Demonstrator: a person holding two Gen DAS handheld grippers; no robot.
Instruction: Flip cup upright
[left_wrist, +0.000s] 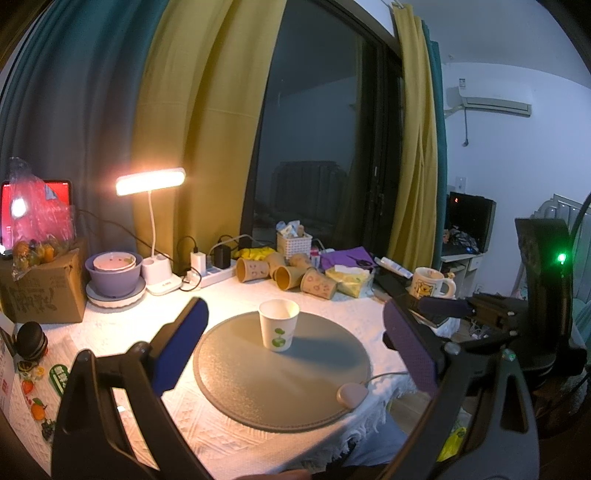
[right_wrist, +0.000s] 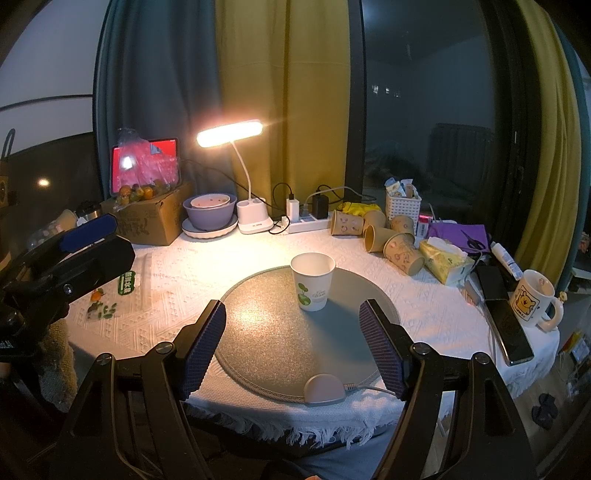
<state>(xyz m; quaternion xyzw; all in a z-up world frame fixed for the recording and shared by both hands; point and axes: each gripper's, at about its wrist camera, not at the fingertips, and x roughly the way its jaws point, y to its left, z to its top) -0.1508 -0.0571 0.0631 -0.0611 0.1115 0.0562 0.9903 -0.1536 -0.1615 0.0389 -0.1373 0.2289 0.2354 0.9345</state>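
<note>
Two grippers, both spread wide and holding nothing. Left gripper (left_wrist: 295, 350) hangs back over the near edge of the surface (left_wrist: 110, 325), blue pads well apart, and the right gripper (right_wrist: 291, 347) mirrors it, jaws framing the scene from a distance. Between them and beyond, the white paper cup (left_wrist: 279, 325) stands mouth-up on the round grey mat (left_wrist: 258, 387), toward its far side, touching neither gripper. By the look of it the flip is done, and the grippers sit clear so the cup isn't nudged. Further out, brown paper cups (left_wrist: 295, 275) lie tipped on their sides near a tissue pack (left_wrist: 351, 280); a desk lamp (left_wrist: 149, 181) throws warm light, casting the cup's shadow right. The cup's inside is mostly hidden, its green print too small to read, and the gripper bodies are cut off at the bottom.
</note>
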